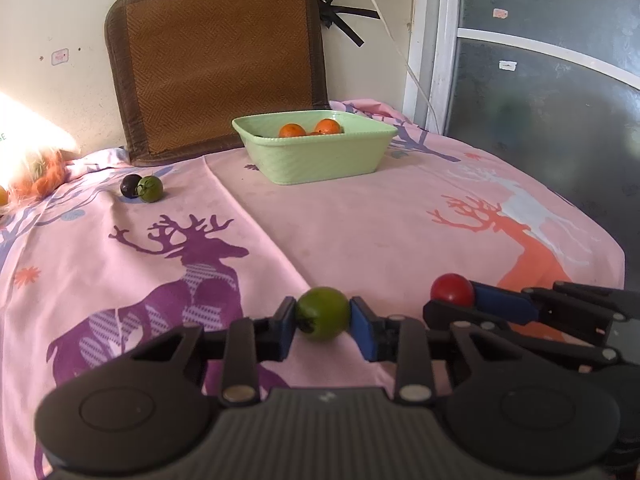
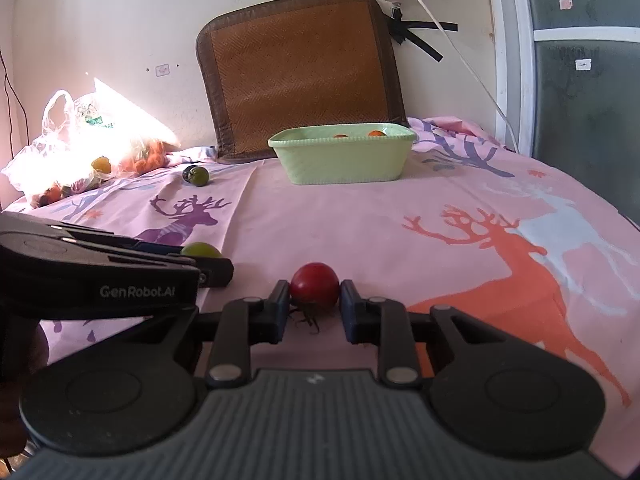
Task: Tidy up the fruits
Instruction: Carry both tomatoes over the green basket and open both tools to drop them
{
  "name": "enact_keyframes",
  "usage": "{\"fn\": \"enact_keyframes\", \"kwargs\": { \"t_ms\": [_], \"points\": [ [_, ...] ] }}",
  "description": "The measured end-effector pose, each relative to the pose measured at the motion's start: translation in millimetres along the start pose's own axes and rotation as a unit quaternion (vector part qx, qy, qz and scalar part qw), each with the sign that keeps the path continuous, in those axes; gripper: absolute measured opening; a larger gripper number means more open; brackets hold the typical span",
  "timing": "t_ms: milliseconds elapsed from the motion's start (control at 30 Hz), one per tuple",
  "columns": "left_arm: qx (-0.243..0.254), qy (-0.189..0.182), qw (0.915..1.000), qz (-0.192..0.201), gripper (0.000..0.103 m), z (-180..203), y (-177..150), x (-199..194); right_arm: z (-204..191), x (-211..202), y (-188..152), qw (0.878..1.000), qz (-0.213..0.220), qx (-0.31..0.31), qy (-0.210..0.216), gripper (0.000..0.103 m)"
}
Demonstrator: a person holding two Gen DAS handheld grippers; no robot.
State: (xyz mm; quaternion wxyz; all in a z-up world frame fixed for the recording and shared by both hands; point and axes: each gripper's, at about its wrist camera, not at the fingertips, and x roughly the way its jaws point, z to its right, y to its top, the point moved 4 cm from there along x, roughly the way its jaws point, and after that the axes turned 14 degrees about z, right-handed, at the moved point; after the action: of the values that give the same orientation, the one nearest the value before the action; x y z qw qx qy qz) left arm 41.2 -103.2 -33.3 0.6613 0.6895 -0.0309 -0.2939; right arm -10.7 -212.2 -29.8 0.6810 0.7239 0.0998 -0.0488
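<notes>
My left gripper (image 1: 322, 316) is shut on a green fruit (image 1: 322, 313) just above the pink cloth; the fruit also shows in the right wrist view (image 2: 200, 249). My right gripper (image 2: 315, 294) is shut on a red fruit (image 2: 315, 285), also seen from the left wrist view (image 1: 452, 289). The two grippers are side by side near the table's front. A light green bowl (image 1: 320, 156) stands at the back with oranges (image 1: 291, 130) in it; it also shows in the right wrist view (image 2: 344, 160). A dark purple fruit (image 1: 130, 186) and a green fruit (image 1: 150, 189) lie together at the back left.
A brown woven cushion (image 1: 216, 64) leans on the wall behind the bowl. A plastic bag of fruit (image 2: 76, 148) lies at the back left in bright sun. A white cable (image 2: 460, 52) hangs down the wall. The table edge drops off on the right.
</notes>
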Motion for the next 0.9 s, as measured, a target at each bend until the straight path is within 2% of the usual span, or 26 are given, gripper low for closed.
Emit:
{"fn": "enact_keyframes", "kwargs": {
  "t_ms": [333,567,767,900],
  "points": [
    [-0.033,-0.035,0.9989,0.002,0.029,-7.9,24.3,11.0,6.7,12.3,8.9,1.0,0.011,0.015,0.008,0.029],
    [-0.1,-0.078,0.992,-0.002,0.029,-36.3,63.1,40.2,24.2,38.2,27.6,0.999,0.02,0.033,0.005,0.029],
    [-0.112,-0.077,0.9907,0.008,0.029,-49.6,111.1,95.2,41.6,87.3,68.6,0.998,0.051,0.028,0.012,0.029],
    [-0.1,-0.045,0.9938,0.015,0.029,-58.0,137.9,140.0,50.6,130.9,88.6,0.998,0.054,0.025,0.012,0.029]
  ]
}}
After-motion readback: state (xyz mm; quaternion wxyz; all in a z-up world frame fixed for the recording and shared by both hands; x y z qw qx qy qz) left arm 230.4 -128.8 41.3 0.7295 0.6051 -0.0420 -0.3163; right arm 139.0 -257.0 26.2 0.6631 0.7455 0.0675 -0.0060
